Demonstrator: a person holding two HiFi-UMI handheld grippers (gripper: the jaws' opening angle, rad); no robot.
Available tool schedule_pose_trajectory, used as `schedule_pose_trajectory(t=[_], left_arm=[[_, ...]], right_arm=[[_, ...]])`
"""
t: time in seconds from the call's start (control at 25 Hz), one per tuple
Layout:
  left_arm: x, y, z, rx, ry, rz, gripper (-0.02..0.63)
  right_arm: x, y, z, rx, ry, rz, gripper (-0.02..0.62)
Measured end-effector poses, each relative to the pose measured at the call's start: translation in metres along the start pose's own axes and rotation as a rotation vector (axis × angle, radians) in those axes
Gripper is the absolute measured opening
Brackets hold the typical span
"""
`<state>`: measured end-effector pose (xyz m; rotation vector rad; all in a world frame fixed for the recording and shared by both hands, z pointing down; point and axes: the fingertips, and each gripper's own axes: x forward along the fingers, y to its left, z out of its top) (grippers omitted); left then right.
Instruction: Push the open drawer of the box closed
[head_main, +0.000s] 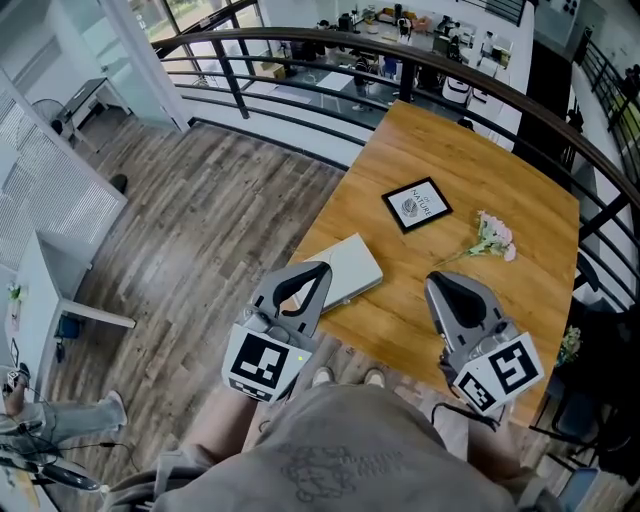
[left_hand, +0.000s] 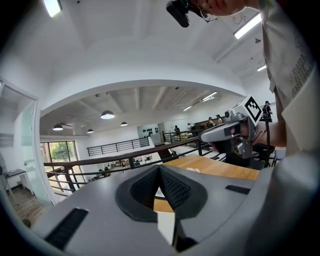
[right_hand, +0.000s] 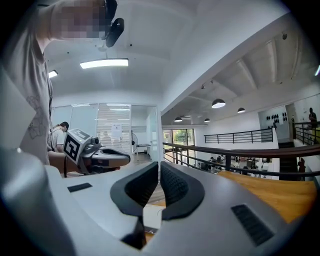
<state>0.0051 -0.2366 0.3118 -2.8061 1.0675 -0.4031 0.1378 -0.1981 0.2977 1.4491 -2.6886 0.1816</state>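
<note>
A flat pale grey box (head_main: 350, 268) lies at the near left corner of the wooden table (head_main: 480, 170); I cannot tell from here how its drawer stands. My left gripper (head_main: 320, 270) is held up near my body, its tip over the box's near edge, jaws together with nothing between them. My right gripper (head_main: 440, 280) hovers over the table's near edge to the right of the box, also shut and empty. In the left gripper view the left gripper (left_hand: 159, 170) points out level over the table. The right gripper (right_hand: 159, 165) does the same in its own view.
A black-framed picture (head_main: 416, 205) and a small pink flower sprig (head_main: 493, 238) lie further out on the table. A dark curved railing (head_main: 300, 90) runs behind the table. Wooden floor (head_main: 200, 230) lies to the left, and my shoes (head_main: 345, 377) stand at the table's near edge.
</note>
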Motion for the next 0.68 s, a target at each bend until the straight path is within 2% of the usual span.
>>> schedule_pose_trajectory(t=[0.68], left_arm=[[0.0012, 0.0034, -0.0058, -0.019, 0.005, 0.008, 0.015]], right_arm=[[0.0086, -0.0005, -0.0063, 0.010, 0.014, 0.006, 0.041]])
